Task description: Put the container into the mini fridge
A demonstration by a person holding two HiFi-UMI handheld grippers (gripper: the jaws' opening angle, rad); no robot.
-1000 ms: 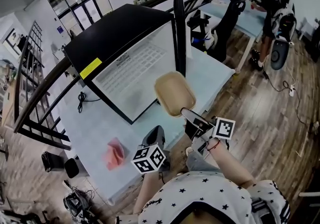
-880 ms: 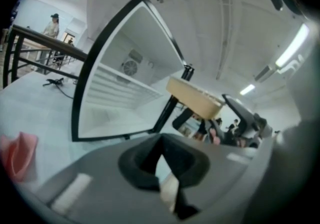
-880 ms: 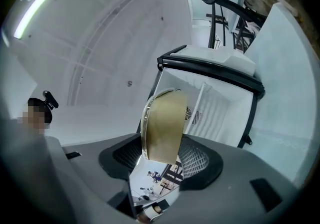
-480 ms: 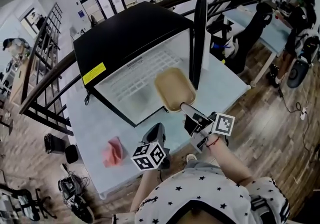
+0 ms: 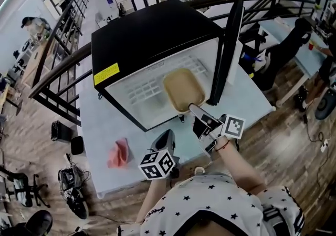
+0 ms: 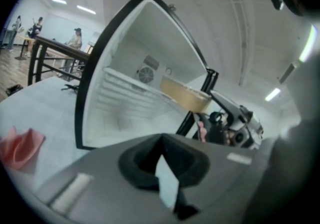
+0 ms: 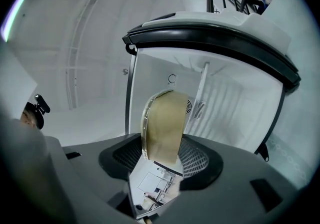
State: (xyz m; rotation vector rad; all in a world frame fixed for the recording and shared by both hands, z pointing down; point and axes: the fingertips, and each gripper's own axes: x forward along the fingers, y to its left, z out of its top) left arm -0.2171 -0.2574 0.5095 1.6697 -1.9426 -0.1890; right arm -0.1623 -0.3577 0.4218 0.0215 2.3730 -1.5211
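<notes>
Head view: the right tongs (image 5: 193, 109) pinch one end of the tan container (image 5: 184, 89) at the mouth of the mini fridge (image 5: 152, 30). It's tight by the open door (image 5: 228, 45), and a knock there could jar it loose. The yellow label (image 5: 104, 77) is too small to read.

Left gripper view: the left tongs (image 6: 167, 180) are closed and empty.

Right gripper view: the container is clamped edge-on by its end, so it might pivot or slip.

yellow label (image 5: 105, 76) on mini fridge (image 5: 152, 24), print too small to read, nothing else legible
</notes>
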